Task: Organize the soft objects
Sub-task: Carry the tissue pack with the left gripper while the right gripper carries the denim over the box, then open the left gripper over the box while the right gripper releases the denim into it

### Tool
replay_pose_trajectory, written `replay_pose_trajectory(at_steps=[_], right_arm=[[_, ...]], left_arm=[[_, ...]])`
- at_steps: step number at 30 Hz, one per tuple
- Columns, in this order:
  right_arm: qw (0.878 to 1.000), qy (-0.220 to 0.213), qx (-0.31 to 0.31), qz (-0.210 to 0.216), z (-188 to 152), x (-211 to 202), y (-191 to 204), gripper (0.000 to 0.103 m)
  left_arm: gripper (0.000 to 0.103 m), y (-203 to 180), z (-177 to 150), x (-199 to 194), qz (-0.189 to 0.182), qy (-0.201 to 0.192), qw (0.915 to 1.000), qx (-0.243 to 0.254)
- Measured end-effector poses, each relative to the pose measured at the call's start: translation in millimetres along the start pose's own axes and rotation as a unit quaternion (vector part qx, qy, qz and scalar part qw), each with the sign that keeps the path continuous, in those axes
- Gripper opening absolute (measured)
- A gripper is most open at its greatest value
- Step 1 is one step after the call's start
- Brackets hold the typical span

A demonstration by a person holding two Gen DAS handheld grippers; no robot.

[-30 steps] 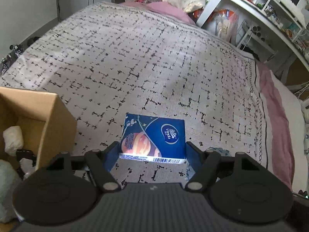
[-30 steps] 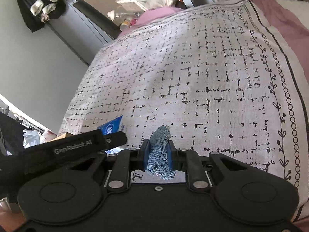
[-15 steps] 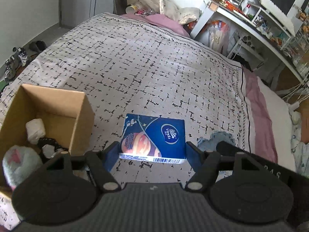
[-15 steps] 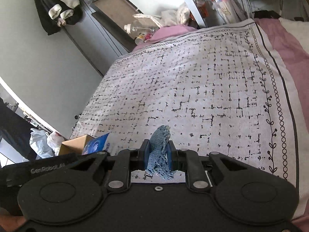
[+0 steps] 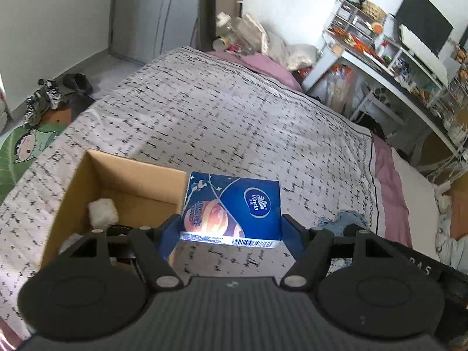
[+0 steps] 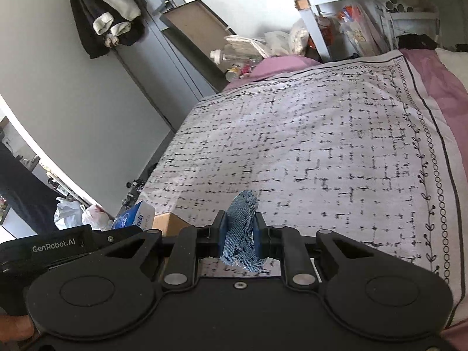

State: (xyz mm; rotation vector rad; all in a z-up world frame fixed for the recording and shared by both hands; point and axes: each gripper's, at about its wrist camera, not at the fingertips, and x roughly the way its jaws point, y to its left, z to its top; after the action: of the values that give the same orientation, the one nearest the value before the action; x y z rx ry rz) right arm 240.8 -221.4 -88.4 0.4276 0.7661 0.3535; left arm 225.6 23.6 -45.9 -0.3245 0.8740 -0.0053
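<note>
My left gripper (image 5: 231,228) is shut on a blue tissue pack (image 5: 234,207) with a planet print, held in the air above the patterned bed. Just left of it stands an open cardboard box (image 5: 87,181) with a white soft lump (image 5: 102,212) and dark items inside. My right gripper (image 6: 239,234) is shut on a bunched blue denim cloth (image 6: 241,234), lifted over the bed. In the left wrist view that cloth (image 5: 342,220) shows at the right, behind the right gripper's black body. In the right wrist view the tissue pack (image 6: 134,218) and the box's corner (image 6: 169,222) show at the lower left.
The bed cover (image 5: 234,111) is grey-white with black dashes, with a pink sheet (image 5: 389,175) at its right edge. A white desk (image 5: 389,70) crowded with items stands beyond. Shoes (image 5: 44,99) and a green mat (image 5: 26,146) lie on the floor at left. Clothes (image 6: 108,14) hang on a door.
Both grippers have risen with their loads. The left one has carried the tissue pack toward the cardboard box, which now shows its open inside right beside the pack.
</note>
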Motion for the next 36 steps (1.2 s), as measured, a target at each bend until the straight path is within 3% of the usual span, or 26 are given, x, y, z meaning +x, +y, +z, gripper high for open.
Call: replay_pose_trajectory(at_steps=[15, 36], right_arm=[[0.999, -0.002, -0.035, 0.015, 4, 11, 57, 0.018], [0.997, 0.018, -0.073, 0.021, -6, 46, 125, 0.019]], left_arm=[[0.072, 56, 17, -12, 0.014, -0.013, 0.9996, -0.021], [0.072, 114, 13, 17, 0.006, 0.011, 0.9981, -0.061]])
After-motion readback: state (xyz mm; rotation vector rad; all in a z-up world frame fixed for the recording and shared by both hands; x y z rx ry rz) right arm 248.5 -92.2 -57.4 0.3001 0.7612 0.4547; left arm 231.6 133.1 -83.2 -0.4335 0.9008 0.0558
